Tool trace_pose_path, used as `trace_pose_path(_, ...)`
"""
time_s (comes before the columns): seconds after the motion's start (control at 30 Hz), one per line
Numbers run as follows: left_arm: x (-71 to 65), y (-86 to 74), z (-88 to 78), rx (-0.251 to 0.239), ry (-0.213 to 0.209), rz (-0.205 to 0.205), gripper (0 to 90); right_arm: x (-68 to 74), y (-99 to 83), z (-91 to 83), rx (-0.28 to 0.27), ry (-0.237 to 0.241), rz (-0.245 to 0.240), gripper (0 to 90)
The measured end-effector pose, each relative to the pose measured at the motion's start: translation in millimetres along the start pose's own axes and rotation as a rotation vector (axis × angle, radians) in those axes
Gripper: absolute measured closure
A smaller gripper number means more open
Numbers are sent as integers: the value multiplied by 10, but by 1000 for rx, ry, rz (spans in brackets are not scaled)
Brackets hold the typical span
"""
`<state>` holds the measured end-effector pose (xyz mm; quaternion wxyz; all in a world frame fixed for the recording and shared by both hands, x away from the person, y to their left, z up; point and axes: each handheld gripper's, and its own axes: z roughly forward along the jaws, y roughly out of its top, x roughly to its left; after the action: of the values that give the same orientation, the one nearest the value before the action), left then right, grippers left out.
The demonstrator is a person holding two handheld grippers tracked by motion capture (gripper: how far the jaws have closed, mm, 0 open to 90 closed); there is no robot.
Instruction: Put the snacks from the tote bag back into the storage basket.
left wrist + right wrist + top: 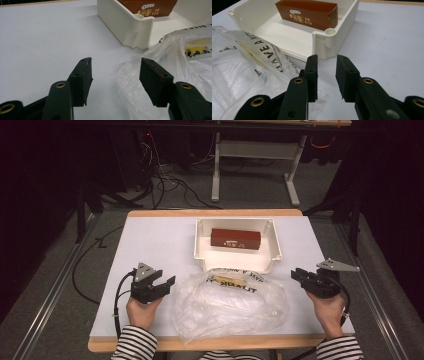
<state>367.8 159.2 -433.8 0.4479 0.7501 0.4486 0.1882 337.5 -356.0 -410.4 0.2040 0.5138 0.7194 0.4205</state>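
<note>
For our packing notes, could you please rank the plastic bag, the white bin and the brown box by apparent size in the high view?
1. Plastic bag and white bin: they look about alike; the bag lies nearer the camera, so I won't rank them.
2. Brown box: clearly smallest, lying inside the bin.

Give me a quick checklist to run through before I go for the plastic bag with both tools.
1. Left tool open, nothing between its jaws: ok.
2. Right tool open, nothing between its jaws: ok, though the gap is narrower than the left one.
3. Clear crinkled plastic bag lying on the table between the two tools: ok.
4. Bag mouth facing the white plastic bin: cannot tell, the film is too crumpled.
5. Brown cardboard box lying inside the bin, apart from the bag: ok.
6. Bag free of the bin: not ok, its far edge lies against the bin's near wall.
</note>
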Motion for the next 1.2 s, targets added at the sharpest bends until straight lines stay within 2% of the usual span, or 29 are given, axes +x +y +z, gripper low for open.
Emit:
trace_pose_path(0.33,66,-61,-29,2,16,-10,436,-70,-168,8,6,4,42,708)
trace_pose_path(0.63,131,-114,-6,17,29,-30,435,-123,-255,54,13,0,52,697)
trace_pose_path(0.9,188,-152,53,31,44,-46,435,-147,-297,123,28,-12,68,685)
trace_pose_path(1.1,202,-174,128,43,55,-49,435,-166,-309,199,43,-20,74,679)
trace_pose_path(1.13,213,-175,146,42,59,-39,436,-169,-312,212,44,-22,77,678)
trace_pose_path(1.2,216,-184,173,49,61,-52,436,-174,-314,239,45,-22,82,674)
